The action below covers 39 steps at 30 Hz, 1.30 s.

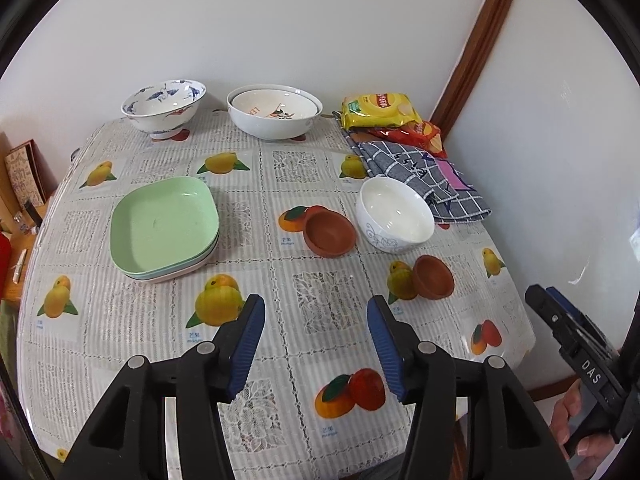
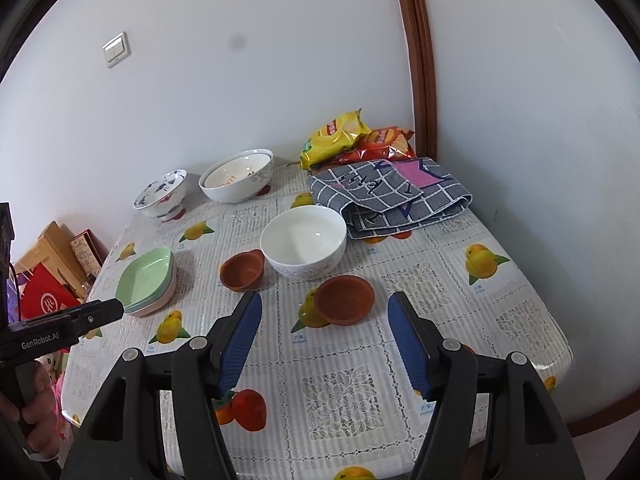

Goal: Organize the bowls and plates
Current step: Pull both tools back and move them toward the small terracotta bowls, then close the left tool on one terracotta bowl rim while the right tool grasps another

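Sorting looks barely begun: both the left gripper [image 1: 316, 344] and right gripper [image 2: 325, 344] hover with fingers open and empty, the right nearest a small brown clay bowl [image 2: 344, 299] on the tabletop [image 2: 460, 312], needing descent onto its rim.

Both tools are black plastic. The left gripper [image 1: 316, 308] and right gripper [image 2: 325, 304] each carry ribbed blue pads [image 1: 248, 344] and silver pivot screws [image 1: 205, 347]. White lettering marks their sides.
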Available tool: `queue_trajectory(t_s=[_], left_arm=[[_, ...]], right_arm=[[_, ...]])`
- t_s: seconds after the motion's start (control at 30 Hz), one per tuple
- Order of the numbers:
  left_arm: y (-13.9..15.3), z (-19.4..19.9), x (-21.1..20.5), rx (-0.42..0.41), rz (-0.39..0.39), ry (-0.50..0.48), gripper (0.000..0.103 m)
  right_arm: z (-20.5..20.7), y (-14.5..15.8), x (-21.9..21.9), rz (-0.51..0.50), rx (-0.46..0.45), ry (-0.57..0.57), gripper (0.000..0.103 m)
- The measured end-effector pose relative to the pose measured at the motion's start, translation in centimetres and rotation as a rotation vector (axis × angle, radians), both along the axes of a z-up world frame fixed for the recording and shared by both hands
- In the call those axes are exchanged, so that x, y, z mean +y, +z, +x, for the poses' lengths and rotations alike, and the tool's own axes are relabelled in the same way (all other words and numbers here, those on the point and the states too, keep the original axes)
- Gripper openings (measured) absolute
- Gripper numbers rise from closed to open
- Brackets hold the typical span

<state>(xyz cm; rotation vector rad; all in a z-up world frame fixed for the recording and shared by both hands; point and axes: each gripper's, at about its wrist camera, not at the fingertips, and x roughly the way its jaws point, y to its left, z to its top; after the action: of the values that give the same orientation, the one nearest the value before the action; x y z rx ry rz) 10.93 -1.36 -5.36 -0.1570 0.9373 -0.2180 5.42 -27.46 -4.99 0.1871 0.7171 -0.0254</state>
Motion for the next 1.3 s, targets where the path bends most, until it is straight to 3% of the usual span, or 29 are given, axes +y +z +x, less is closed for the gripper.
queue_trajectory(t_s=[0.43, 0.57, 0.97, 1.3], left_arm=[[-4.4, 5.7, 0.2, 0.076, -0.013, 0.033, 0.051], [-6.1, 7.4, -0.5, 0.109, -0.02, 0.03, 0.049], [-9.1, 12.1, -3.1, 0.17, 0.002, 0.022, 0.048], [-11.1, 14.7, -4.1, 0.194, 0.014, 0.032, 0.047]], right_arm=[[6.3, -5.0, -1.1, -0.039, 0.113, -0.01, 0.065], [7.7, -7.2, -1.7, -0.032, 0.162, -0.013, 0.055], [10.7, -11.0, -3.8, 0.043, 0.228, -0.044, 0.042], [12.4, -13.4, -3.6, 0.046, 0.258, -0.048, 0.042]])
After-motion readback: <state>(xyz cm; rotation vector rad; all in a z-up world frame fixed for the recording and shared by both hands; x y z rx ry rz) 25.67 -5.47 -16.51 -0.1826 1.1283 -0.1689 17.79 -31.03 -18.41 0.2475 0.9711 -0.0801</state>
